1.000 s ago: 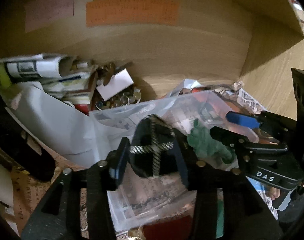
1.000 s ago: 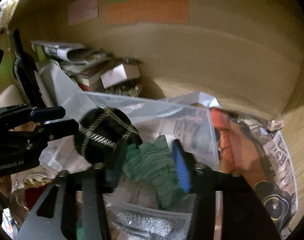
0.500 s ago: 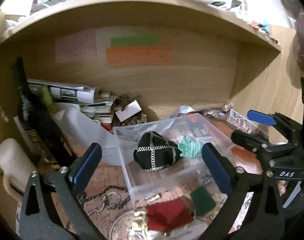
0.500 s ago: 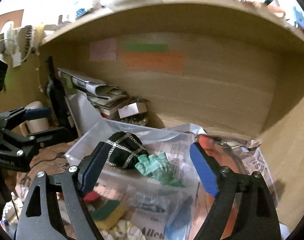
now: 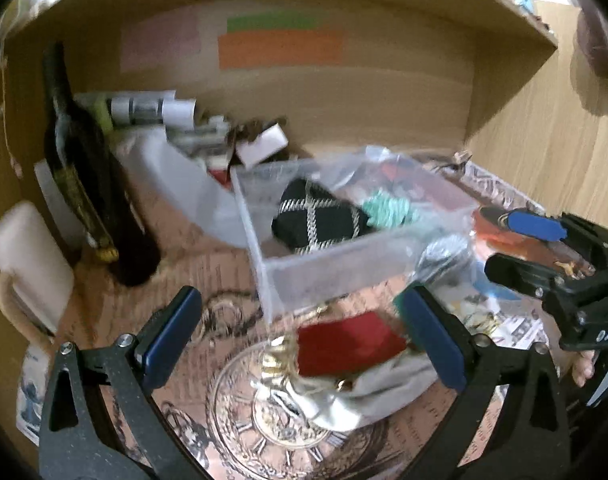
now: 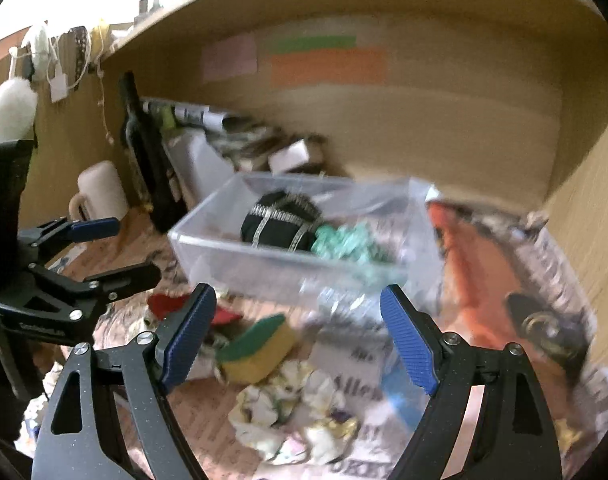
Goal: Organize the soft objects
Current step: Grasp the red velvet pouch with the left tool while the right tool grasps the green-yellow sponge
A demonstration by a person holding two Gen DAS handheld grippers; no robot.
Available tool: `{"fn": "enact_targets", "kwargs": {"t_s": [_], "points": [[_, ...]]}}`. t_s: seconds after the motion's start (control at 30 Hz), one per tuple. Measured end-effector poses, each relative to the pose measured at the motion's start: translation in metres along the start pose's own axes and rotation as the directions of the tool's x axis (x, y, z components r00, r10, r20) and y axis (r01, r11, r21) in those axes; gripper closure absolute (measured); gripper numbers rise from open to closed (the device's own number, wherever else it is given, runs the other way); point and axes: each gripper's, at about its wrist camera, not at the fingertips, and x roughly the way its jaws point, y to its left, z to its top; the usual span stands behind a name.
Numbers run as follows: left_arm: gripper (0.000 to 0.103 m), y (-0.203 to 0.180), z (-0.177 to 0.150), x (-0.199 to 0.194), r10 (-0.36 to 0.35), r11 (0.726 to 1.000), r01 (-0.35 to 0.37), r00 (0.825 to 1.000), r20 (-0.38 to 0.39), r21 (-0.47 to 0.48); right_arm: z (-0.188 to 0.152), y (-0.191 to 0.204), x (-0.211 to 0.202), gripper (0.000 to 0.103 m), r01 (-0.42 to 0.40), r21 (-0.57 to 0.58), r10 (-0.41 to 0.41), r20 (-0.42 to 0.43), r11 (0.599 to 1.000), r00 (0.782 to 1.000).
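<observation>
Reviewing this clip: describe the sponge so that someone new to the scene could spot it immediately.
Find the clear plastic bin standing on the cluttered desk under the wooden shelf. Just in front of the bin, between the open right gripper's blue fingers, lies the yellow sponge with a green scouring top. Its blocky two-colour shape separates it from the red cloth on its left and the crumpled floral fabric below.

"DAS" on the right tool (image 5: 543,248); "Alle" on newspaper (image 6: 355,390)

A black fabric bundle (image 5: 317,220) crossed by silver braid lies crumpled in the clear plastic bin (image 5: 304,276) at the centre of the frame, touching a mint-green knitted piece (image 5: 387,208) on its right. Below the bin, a red cloth (image 5: 345,342), a green-topped yellow sponge (image 6: 258,346) and a crumpled floral fabric (image 6: 292,412) lie loose.
</observation>
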Motion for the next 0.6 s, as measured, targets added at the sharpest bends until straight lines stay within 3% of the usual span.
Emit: {"fn": "enact_targets", "kwargs": {"t_s": [0.1, 0.17, 0.33, 0.5, 0.6], "points": [[0.002, 0.007, -0.011, 0.009, 0.025, 0.999, -0.025, 1.0, -0.013, -0.023, -0.011, 0.004, 0.014, 0.021, -0.012, 0.008, 0.012, -0.046, 1.0, 0.999], [0.017, 0.013, -0.017, 0.015, 0.022, 0.999, -0.023, 0.999, -0.042, -0.037, -0.017, 0.007, 0.02, 0.024, -0.02, 0.013, 0.021, -0.068, 1.0, 0.997], [0.029, 0.025, -0.029, 0.032, -0.023, 0.995, 0.012, 0.993, -0.115, -0.095, -0.028, 0.011, 0.037, 0.045, -0.048, 0.023, 0.051, -0.135, 0.999, 0.99], [0.039, 0.027, -0.037, 0.042, -0.087, 0.989, 0.069, 0.985, -0.148, -0.128, -0.034, 0.012, 0.042, 0.053, -0.074, 0.031, 0.079, -0.168, 0.997, 0.983], [0.056, 0.022, -0.039, 0.044, -0.124, 0.987, 0.105, 0.979, -0.161, -0.122, -0.035, 0.013, 0.044, 0.06, -0.088, 0.033, 0.092, -0.179, 0.996, 0.98]]}}
